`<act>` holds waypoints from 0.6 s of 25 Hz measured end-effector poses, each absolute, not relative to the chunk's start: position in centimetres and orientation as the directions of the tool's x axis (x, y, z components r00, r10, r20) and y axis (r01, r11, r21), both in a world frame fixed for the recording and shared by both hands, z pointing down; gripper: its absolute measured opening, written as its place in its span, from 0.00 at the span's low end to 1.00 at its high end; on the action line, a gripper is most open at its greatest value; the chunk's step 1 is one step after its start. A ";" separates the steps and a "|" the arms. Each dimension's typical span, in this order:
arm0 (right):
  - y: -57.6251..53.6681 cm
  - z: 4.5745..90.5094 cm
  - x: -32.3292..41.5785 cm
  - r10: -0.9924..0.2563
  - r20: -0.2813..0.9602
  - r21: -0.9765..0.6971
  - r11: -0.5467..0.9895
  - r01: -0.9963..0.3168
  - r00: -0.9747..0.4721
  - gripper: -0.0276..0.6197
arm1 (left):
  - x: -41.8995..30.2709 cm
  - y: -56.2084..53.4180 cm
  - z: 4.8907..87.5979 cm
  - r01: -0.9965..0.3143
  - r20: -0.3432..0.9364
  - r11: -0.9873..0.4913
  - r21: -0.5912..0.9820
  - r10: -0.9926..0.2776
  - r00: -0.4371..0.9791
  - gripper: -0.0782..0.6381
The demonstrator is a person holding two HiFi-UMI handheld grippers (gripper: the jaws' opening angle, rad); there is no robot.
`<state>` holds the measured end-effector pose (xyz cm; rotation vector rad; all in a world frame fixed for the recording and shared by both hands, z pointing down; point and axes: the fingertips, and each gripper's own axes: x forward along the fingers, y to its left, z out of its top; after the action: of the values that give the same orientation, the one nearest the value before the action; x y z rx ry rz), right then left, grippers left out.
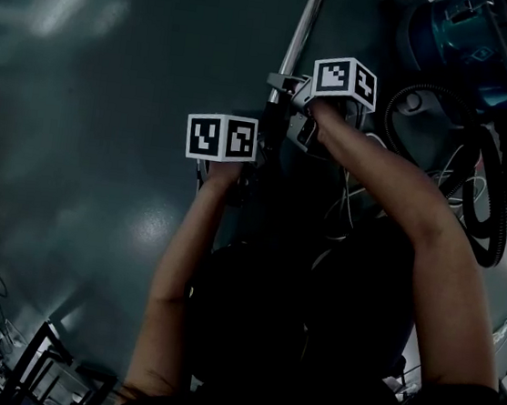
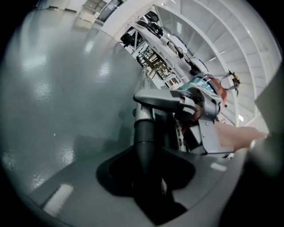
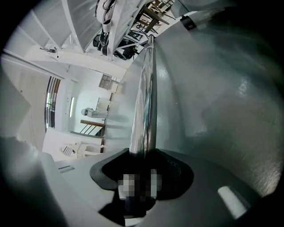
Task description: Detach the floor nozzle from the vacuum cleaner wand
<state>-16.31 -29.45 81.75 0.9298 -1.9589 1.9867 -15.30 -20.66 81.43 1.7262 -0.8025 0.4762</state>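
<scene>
The left tool (image 2: 146,175) is clamping the black neck (image 2: 144,142) (most likely the floor nozzle's socket end; the nozzle head itself is showing in no view). The neck is running straight out from between its jaws to the joint where grey metal begins. Just beyond that joint the right tool (image 3: 142,177) is gripping the chrome wand (image 3: 144,106), jaws closed on the tube, which is stretching away over the grey floor (image 3: 230,88). Further right, the vacuum cleaner (image 1: 476,36) and its black hose (image 1: 497,199) are sitting at the edge of the head view. I am judging the neck to be stiff, light plastic and a fair hold. The wand is looking rigid but slick, so it is wanting a firm clamp near the joint while the two are being pulled apart along one line, perhaps with a twist.
</scene>
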 end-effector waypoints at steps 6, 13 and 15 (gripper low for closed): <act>-29.3 81.9 -16.5 -0.271 0.555 -0.829 -0.101 -0.550 -0.786 0.31 | -15.4 -20.4 81.5 -0.725 0.671 -0.132 0.676 -0.295 0.680 0.30; -29.4 82.0 -16.6 -0.284 0.553 -0.829 -0.093 -0.552 -0.783 0.31 | -15.3 -20.3 81.6 -0.727 0.672 -0.111 0.678 -0.308 0.674 0.30; -29.2 82.0 -16.8 -0.269 0.551 -0.831 -0.092 -0.549 -0.790 0.31 | -15.3 -20.2 81.5 -0.707 0.653 -0.091 0.702 -0.313 0.689 0.30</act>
<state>-16.78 -29.24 81.99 0.9059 -1.9631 1.9820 -15.34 -20.22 81.54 1.6839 -0.8319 0.4024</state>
